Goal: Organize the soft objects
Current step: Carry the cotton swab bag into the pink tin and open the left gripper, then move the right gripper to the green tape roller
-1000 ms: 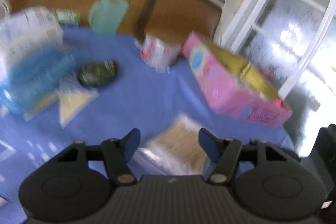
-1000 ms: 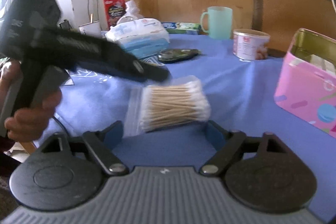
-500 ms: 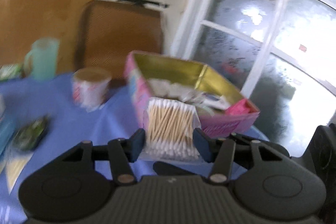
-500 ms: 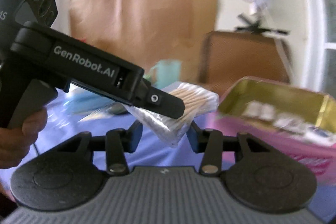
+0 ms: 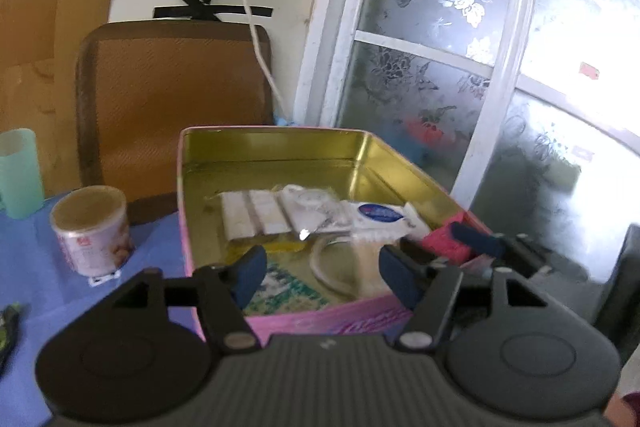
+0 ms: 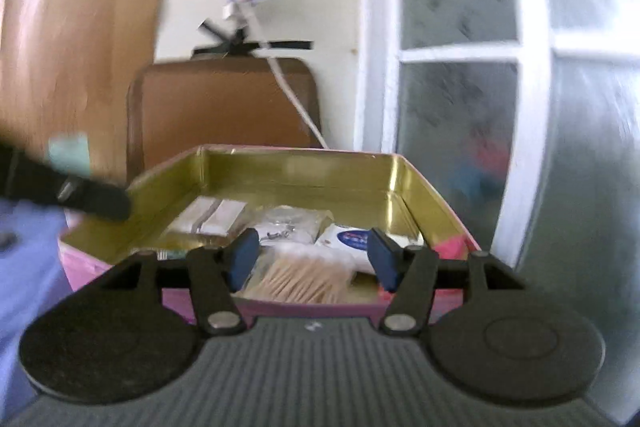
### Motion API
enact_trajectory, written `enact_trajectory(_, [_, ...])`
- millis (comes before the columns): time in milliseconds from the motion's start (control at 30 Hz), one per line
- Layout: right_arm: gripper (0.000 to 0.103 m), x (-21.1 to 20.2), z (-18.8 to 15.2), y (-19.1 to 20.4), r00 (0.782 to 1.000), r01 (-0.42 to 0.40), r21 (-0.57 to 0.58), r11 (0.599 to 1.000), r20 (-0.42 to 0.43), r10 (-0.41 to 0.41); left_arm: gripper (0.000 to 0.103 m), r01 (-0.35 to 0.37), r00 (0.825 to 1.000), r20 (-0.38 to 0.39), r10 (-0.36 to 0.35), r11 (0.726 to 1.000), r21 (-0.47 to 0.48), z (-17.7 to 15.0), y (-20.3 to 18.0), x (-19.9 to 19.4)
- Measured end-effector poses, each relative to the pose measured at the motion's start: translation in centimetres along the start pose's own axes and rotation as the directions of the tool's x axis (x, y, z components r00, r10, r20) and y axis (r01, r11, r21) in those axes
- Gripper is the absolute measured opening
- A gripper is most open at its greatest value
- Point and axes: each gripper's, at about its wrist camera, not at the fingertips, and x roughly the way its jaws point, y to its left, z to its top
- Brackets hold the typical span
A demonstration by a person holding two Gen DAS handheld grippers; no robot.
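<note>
Swabs point(image 6: 304, 281) lie bagged inside the pink tin point(image 6: 280, 163) at lower centre, apparently just dropped there for sorting; both left tongs point(image 5: 322, 277) and right tongs point(image 6: 314, 261) hang released, empty.

Both wrist views look forward and slightly down along their own blue-padded fingers point(image 5: 248, 277) point(image 6: 242, 261), close above the near rim of the open pink tin box with a gold interior point(image 5: 280, 155) point(image 6: 288, 163). Both share the box, the brown chair back point(image 5: 172, 95) point(image 6: 224, 103) and the frosted glass door point(image 5: 460, 47) point(image 6: 456, 67); the right view is blurred.
</note>
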Motion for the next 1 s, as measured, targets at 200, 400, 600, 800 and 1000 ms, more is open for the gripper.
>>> enact_trajectory(200, [0.064, -0.6, -0.1, -0.6, 1.000, -0.005, 0.054, 0.999, 0.003, 0.005, 0.065, -0.023, 0.999, -0.031, 0.021, 0.999, -0.045, -0.6, 1.1, -0.4])
enact_trajectory(400, [0.064, -2.2, 0.3, 1.0, 0.998, -0.067, 0.062, 0.996, 0.018, 0.066, 0.065, -0.056, 0.998, -0.041, 0.055, 0.998, -0.025, -0.9, 0.6, -1.3])
enact_trajectory(600, [0.064, -3.5, -0.4, 1.8, 0.995, -0.102, 0.087, 0.991, -0.007, 0.103, 0.068, -0.111, 0.992, -0.060, 0.111, 0.994, 0.006, -2.8, 1.1, -2.9])
enact_trajectory(800, [0.064, -3.4, -1.1, 2.2, 0.993, -0.107, 0.145, 0.984, -0.043, 0.114, 0.068, -0.204, 0.975, -0.086, 0.204, 0.979, 0.014, -4.7, 3.3, -4.5])
enact_trajectory(1000, [0.064, -2.9, -1.3, 4.0, 0.975, -0.182, 0.171, 0.968, -0.095, 0.200, 0.071, -0.289, 0.952, -0.116, 0.284, 0.957, -0.026, -6.4, 6.7, -5.9])
